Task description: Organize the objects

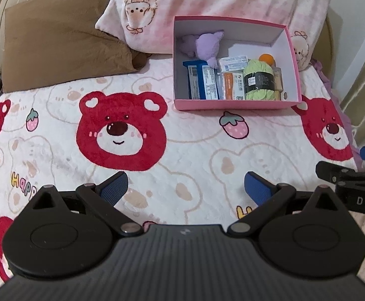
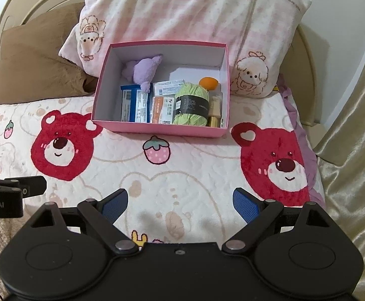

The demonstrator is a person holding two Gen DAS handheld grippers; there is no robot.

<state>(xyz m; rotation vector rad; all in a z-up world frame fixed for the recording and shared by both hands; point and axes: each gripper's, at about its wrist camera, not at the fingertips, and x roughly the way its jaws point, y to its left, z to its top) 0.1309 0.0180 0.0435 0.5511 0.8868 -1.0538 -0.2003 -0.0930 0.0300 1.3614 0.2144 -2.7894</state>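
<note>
Both grippers, left gripper (image 1: pixel 186 190) and right gripper (image 2: pixel 180 204), released and empty, near pink box (image 2: pixel 157 126); contents packed inside, sorting apparently complete.

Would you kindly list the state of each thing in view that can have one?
left gripper: open, empty, above the bedspread.
right gripper: open, empty.
pink box: lid off, sitting on the bed.
purple plush toy: inside the box, at the back.
green yarn: wound, black label around it, lying in the box.
orange ball: in the box, behind the yarn.
blue packet: in the box, left side.
</note>
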